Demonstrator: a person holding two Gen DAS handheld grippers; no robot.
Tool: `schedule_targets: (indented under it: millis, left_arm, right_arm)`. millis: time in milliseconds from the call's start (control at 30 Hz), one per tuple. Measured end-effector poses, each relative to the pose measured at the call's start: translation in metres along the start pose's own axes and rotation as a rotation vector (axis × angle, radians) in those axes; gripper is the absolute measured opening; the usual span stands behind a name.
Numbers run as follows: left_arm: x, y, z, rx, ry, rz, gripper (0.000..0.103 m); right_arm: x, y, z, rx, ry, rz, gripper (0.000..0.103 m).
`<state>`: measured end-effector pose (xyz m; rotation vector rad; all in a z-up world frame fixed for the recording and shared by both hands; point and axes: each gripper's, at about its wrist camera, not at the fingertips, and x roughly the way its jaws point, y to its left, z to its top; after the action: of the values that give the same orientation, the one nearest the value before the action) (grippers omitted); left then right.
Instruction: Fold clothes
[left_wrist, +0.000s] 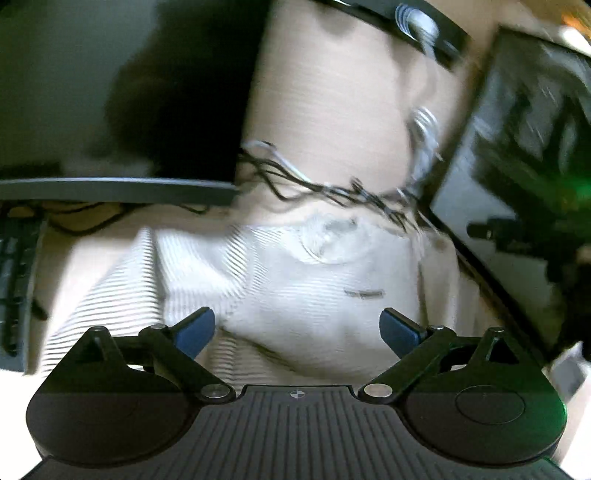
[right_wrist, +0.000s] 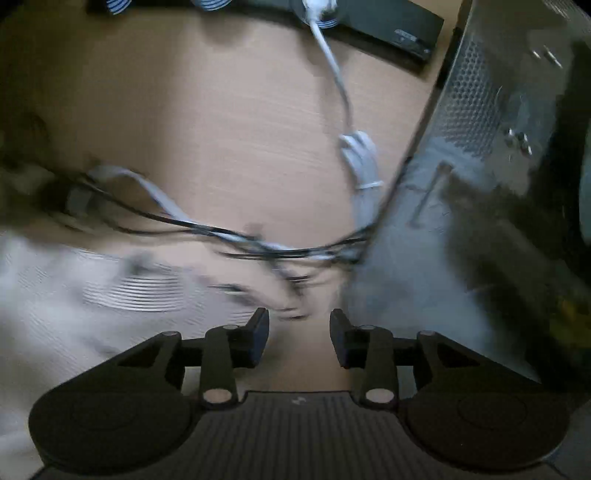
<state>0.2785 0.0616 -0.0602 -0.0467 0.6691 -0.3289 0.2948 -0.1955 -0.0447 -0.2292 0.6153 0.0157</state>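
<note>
**One striped garment on the desk, both hand-held grippers empty**

Nearest in the left wrist view, the left hand-held gripper (left_wrist: 297, 330) stands wide apart, its two blue-padded fingers (left_wrist: 195, 330) holding nothing. The single white, finely striped garment (left_wrist: 295, 284) lies directly beyond and between them, spread on the pale wooden desk (left_wrist: 332, 103), with its round neckline (left_wrist: 328, 240) on the far side and a small dark mark on the chest. Its near edge is hidden behind the gripper body, and a sleeve runs off toward the left.

In the right wrist view, the right hand-held gripper (right_wrist: 299, 338) is parted to a moderate gap, with bare desk (right_wrist: 207, 122) between its two fingers. The garment (right_wrist: 74, 295) lies to its left, beside rather than between the fingers, and is heavily blurred.

Farther off, a tangle of thin black cables (left_wrist: 325, 188) crosses the desk just past the neckline; their number cannot be counted. One white cable (right_wrist: 332, 55) runs from a bundled coil to a flat black device (right_wrist: 376, 22) at the far edge, cut off by the frame. A computer case (right_wrist: 480, 166) with a perforated panel stands on the right. On the left, a dark monitor (left_wrist: 110, 190) and part of a keyboard (left_wrist: 14, 280) are only partly visible.
</note>
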Motion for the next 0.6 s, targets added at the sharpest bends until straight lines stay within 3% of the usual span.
schedule_targets:
  millis: [167,267,333,433,600]
  left_arm:
    - [0.006,-0.016,-0.022,0.124,-0.013,0.044,0.099]
    - [-0.007,-0.015,-0.034,0.124,0.003,0.043,0.099]
    - [-0.017,-0.013,-0.043,0.114,0.016,0.035,0.099]
    - [-0.033,-0.011,-0.055,0.1,0.036,0.022,0.099]
    - [-0.058,-0.006,-0.076,0.077,0.069,0.002,0.099]
  right_arm:
    - [-0.039,0.025,-0.048,-0.107,0.067,0.133,0.044]
    - [-0.055,0.038,-0.08,-0.161,0.139,0.19,0.045]
    - [-0.055,0.041,-0.102,-0.129,0.209,0.184,0.043]
    - [-0.066,0.039,-0.113,-0.046,0.212,0.183,0.044]
    - [-0.093,0.064,-0.121,-0.099,0.216,0.179,0.046]
